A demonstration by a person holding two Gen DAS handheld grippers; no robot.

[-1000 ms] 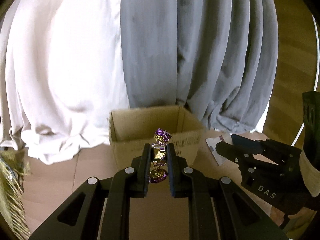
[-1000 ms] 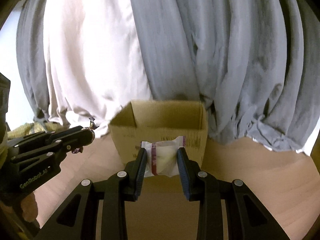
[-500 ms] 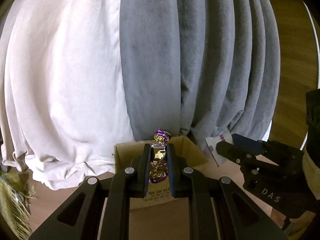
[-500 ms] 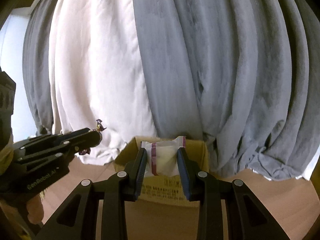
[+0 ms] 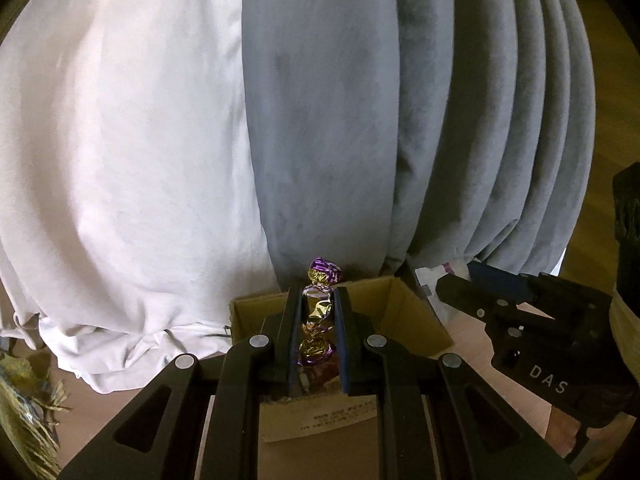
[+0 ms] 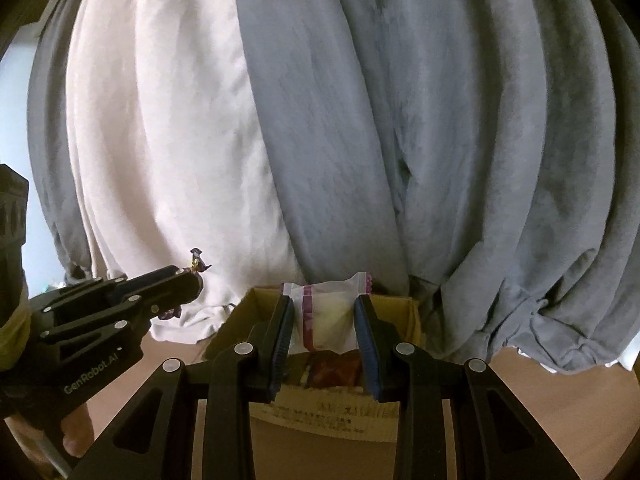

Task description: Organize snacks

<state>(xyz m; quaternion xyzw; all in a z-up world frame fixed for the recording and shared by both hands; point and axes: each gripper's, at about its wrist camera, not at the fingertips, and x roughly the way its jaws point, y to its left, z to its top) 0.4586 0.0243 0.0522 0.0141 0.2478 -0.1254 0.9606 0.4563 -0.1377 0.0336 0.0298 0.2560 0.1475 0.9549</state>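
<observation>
My left gripper (image 5: 317, 300) is shut on a purple-and-gold foil candy (image 5: 319, 312), held upright over the open cardboard box (image 5: 408, 320). My right gripper (image 6: 323, 308) is shut on a white snack packet with a red stripe (image 6: 325, 320), held over the same box (image 6: 412, 316). Red wrappers (image 6: 334, 372) lie inside the box. The right gripper shows at the right of the left wrist view (image 5: 452, 286), with the packet's corner (image 5: 440, 274) sticking out. The left gripper shows at the left of the right wrist view (image 6: 192, 284), the candy's tip (image 6: 196, 260) above it.
Grey (image 5: 360, 120) and white (image 5: 120, 160) curtains hang right behind the box. The box stands on a wooden floor (image 6: 540, 392). A yellowish fringed thing (image 5: 24, 408) lies at the far left.
Both grippers have moved forward and over the box with their snacks still held; the box now sits under the fingertips and its inside shows.
</observation>
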